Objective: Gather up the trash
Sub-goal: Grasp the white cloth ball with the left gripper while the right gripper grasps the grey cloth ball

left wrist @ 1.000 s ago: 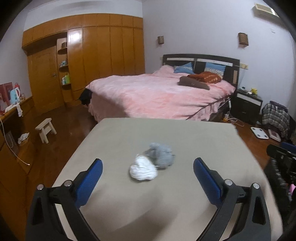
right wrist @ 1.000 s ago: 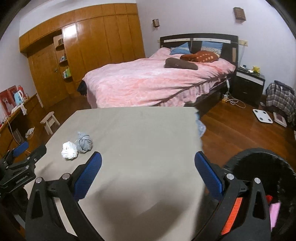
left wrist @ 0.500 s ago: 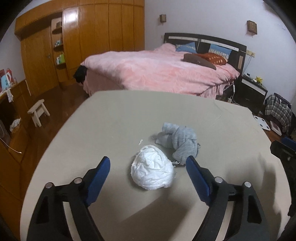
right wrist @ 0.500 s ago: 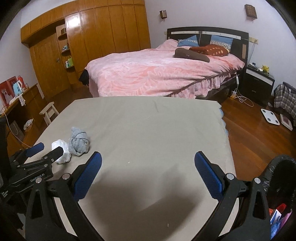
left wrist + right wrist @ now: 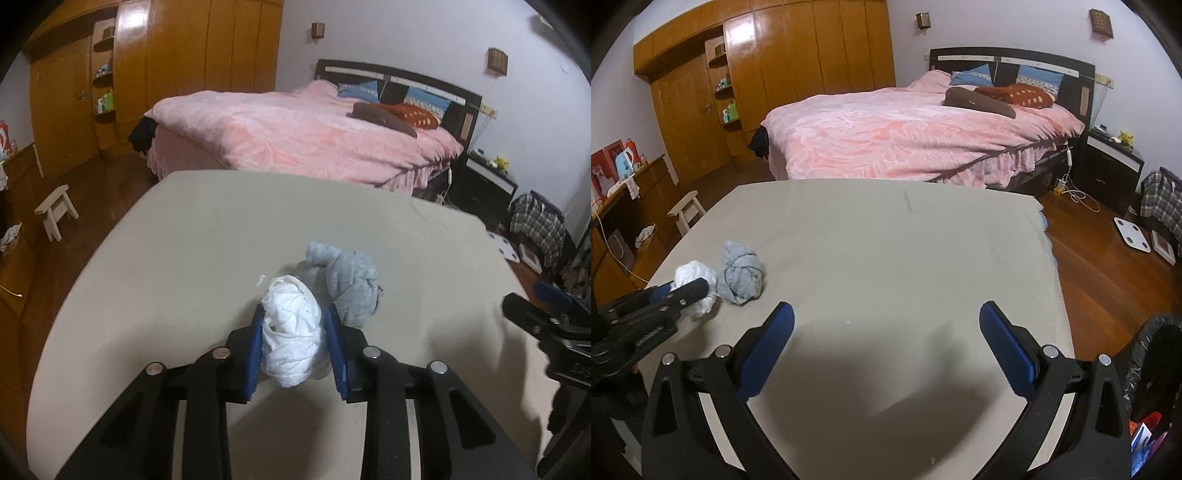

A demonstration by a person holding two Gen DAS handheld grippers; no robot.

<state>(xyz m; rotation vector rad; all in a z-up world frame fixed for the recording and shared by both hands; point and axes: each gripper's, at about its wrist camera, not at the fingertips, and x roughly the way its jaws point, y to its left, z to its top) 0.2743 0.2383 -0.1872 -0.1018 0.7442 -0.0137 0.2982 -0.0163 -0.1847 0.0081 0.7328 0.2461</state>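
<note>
Beige cloth covers the worktop (image 5: 886, 240) in a bedroom, and on it the left gripper (image 5: 293, 326) has its jaws closing around a white crumpled wad (image 5: 291, 332), with the blue pads against both sides of it. A grey crumpled wad (image 5: 349, 284) lies just beside it, touching the white one on its far right side. Both are near the left edge of the worktop in the right wrist view, and the whole middle and right part of the surface is bare. The right gripper (image 5: 886, 325) hovers over this bare part with jaws spread wide and nothing between them. Beyond the far edge stands a bed with a pink cover (image 5: 916, 136), and wooden floor (image 5: 1108, 266) is open on the right. A black trash bin (image 5: 1156, 369) is cut off at the lower right corner; its contents are hard to make out.
</note>
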